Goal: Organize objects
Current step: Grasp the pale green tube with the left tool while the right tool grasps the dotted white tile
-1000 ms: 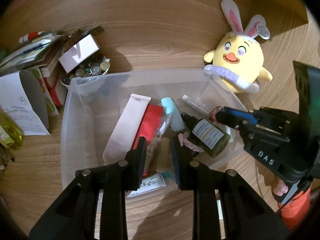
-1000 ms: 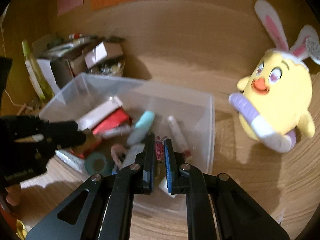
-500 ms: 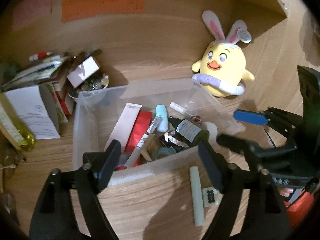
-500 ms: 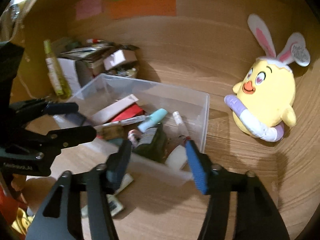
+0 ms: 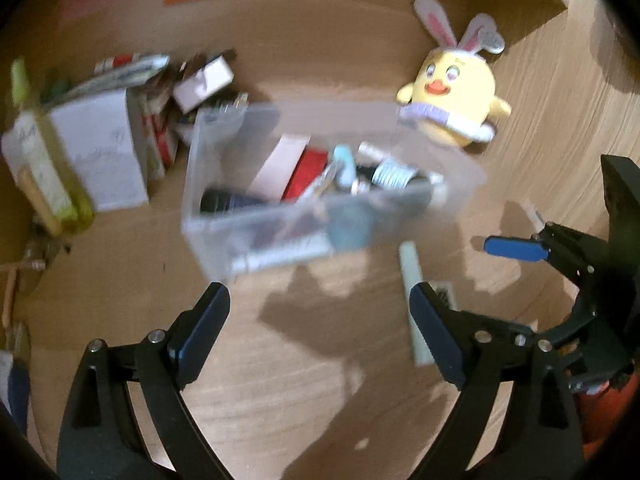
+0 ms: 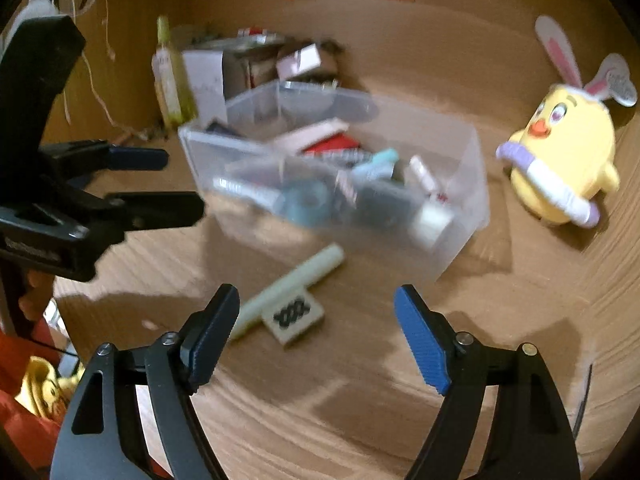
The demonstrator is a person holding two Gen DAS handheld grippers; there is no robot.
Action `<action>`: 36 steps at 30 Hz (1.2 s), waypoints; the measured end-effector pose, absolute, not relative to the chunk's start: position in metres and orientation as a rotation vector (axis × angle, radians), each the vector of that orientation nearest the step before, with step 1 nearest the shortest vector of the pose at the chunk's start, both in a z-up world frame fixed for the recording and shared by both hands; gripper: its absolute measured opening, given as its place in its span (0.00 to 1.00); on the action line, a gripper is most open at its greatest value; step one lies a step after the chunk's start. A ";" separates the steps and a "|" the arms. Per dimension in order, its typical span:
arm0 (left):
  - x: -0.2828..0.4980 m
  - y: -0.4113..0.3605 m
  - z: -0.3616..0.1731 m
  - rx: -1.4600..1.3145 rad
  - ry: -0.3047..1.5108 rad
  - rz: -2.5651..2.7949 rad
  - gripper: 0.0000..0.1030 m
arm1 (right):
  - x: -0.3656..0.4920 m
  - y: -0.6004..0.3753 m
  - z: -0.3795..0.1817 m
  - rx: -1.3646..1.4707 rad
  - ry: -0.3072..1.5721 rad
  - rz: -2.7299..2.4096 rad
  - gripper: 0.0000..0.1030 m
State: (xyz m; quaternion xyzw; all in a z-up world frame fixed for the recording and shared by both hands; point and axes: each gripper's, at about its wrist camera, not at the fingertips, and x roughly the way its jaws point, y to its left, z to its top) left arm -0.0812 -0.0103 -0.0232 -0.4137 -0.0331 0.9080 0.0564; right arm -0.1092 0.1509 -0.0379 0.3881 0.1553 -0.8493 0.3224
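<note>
A clear plastic bin [image 5: 224,236] [image 6: 468,184] stands on the wooden table, filled with small items: a white tube, a red packet, a dark bottle, a teal cap. A pale green tube [image 6: 296,284] [image 5: 412,272] and a small white tile with a dark pattern [image 6: 294,314] lie on the table in front of the bin. My left gripper [image 5: 320,320] is open and empty, well back from the bin. My right gripper [image 6: 318,320] is open and empty, just behind the tile. Both views are blurred.
A yellow chick plush with rabbit ears [image 5: 452,96] [image 6: 560,152] sits right of the bin. A pile of papers, boxes and a yellow-green bottle [image 5: 48,168] [image 6: 170,76] stands left of it. Wooden walls close the back and right side.
Both grippers have opened wide and pulled back from the bin. They stood shut over its contents a second ago. The green tube and tile have come into view on the table.
</note>
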 end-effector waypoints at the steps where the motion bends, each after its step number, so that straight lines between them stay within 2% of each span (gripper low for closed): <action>1: -0.078 -0.012 -0.028 -1.274 -0.108 2.747 0.89 | -0.109 0.151 -0.041 1.025 0.415 -2.222 0.75; 8: -0.062 -0.018 -0.053 -1.362 -0.116 2.732 0.89 | -0.114 0.148 -0.056 1.063 0.468 -2.189 0.74; 9: -0.062 -0.019 -0.054 -1.366 -0.118 2.731 0.89 | -0.116 0.146 -0.057 1.058 0.476 -2.187 0.72; 11: -0.063 -0.017 -0.055 -1.368 -0.120 2.730 0.89 | -0.117 0.140 -0.060 1.048 0.492 -2.169 0.62; 12: -0.063 -0.016 -0.054 -1.365 -0.121 2.730 0.89 | -0.119 0.138 -0.061 1.046 0.498 -2.165 0.51; 13: -0.064 -0.016 -0.054 -1.361 -0.122 2.727 0.89 | -0.121 0.135 -0.063 1.047 0.502 -2.157 0.44; 15: -0.065 -0.012 -0.053 -1.353 -0.118 2.716 0.89 | -0.123 0.133 -0.066 1.055 0.498 -2.145 0.36; 25: -0.093 0.018 -0.053 -1.351 -0.040 2.648 0.89 | -0.121 0.164 -0.052 1.040 0.405 -2.241 0.36; 26: -0.096 0.022 -0.055 -1.358 -0.033 2.637 0.86 | -0.121 0.170 -0.049 1.039 0.389 -2.255 0.36; 30: -0.116 0.042 -0.060 -1.396 0.033 2.584 0.62 | -0.121 0.187 -0.044 1.037 0.337 -2.298 0.36; 31: -0.119 0.045 -0.062 -1.400 0.045 2.574 0.60 | -0.122 0.190 -0.043 1.037 0.323 -2.304 0.36; 33: -0.126 0.055 -0.066 -1.407 0.084 2.555 0.45 | -0.123 0.195 -0.042 1.036 0.302 -2.314 0.36; 34: -0.126 0.058 -0.065 -1.390 0.113 2.570 0.40 | -0.123 0.196 -0.041 1.035 0.293 -2.320 0.36; 35: -0.126 0.062 -0.066 -1.381 0.132 2.556 0.26 | -0.123 0.198 -0.040 1.033 0.285 -2.323 0.36; 36: -0.125 0.064 -0.065 -1.370 0.137 2.547 0.17 | -0.124 0.198 -0.039 1.030 0.278 -2.324 0.36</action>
